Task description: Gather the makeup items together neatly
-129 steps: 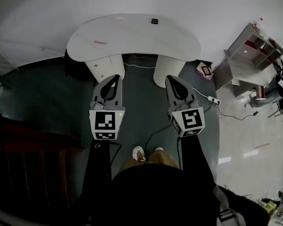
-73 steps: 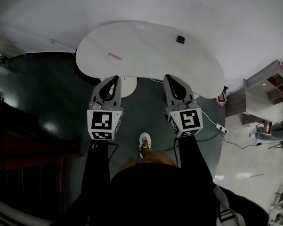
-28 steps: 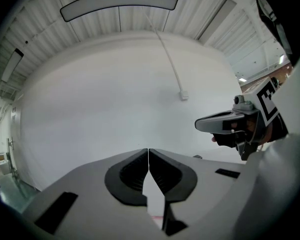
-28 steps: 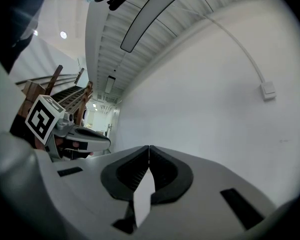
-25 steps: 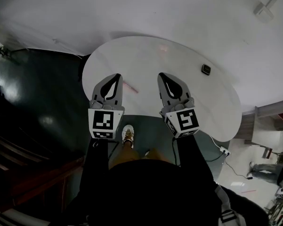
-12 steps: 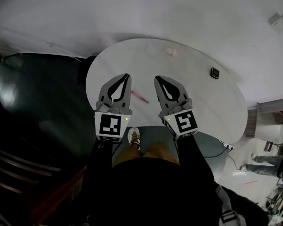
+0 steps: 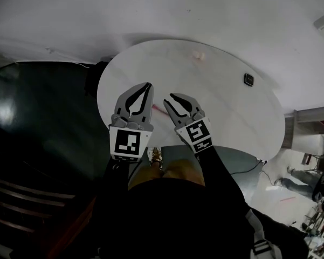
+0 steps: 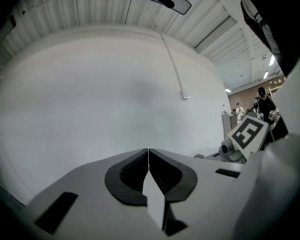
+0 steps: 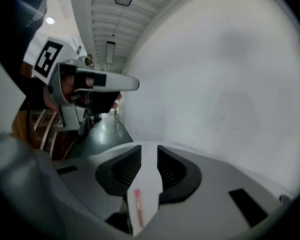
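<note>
Evidently barely begun: right hand-held gripper (image 9: 149, 148), jaws just opening, frames the loose pink stick (image 9: 138, 207); left hand-held gripper (image 8: 148, 152) closed, empty; black compact (image 7: 249, 79) well apart from that stick.

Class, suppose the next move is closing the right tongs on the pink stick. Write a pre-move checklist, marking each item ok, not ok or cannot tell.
1. Right tongs apart: ok, they have just been opening.
2. Pink stick showing in the gap between them: ok, ungripped.
3. Tongs low enough to the table: cannot tell.
4. Left tongs shut, empty, off the stick: ok.
5. Dark compact and small pink piece out of the way: ok.
</note>
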### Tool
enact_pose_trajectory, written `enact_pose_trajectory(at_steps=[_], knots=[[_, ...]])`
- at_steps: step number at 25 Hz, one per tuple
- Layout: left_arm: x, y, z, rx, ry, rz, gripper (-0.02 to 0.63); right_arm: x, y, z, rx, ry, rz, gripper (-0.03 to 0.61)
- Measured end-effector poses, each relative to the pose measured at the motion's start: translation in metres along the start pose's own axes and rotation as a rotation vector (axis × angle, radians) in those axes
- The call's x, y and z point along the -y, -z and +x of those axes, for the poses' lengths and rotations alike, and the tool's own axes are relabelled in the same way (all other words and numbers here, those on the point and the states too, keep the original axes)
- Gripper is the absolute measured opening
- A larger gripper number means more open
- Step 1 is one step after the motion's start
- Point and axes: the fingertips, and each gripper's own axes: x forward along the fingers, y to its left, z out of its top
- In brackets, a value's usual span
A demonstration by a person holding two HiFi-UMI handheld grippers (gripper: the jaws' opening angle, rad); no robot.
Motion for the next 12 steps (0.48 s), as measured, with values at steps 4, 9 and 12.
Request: enact_pose_trajectory(at_steps=[4,9,12], knots=[[-0.008,0.009,0.000,-0.007,0.006,-0.014,0.019,-0.015,0.036,0.022,-0.105,-0.054,-0.021,0.133],[-0.012,0.011,-0.001,-0.027,0.021,-0.018,0.020,-0.028,0.079,0.040,-0.229,-0.101,-0.065,0.143],[-0.013,0.016,-0.003,-0.030,0.019,-0.016,0.020,-0.031,0.105,0.046,-0.299,-0.111,-0.084,0.143]])
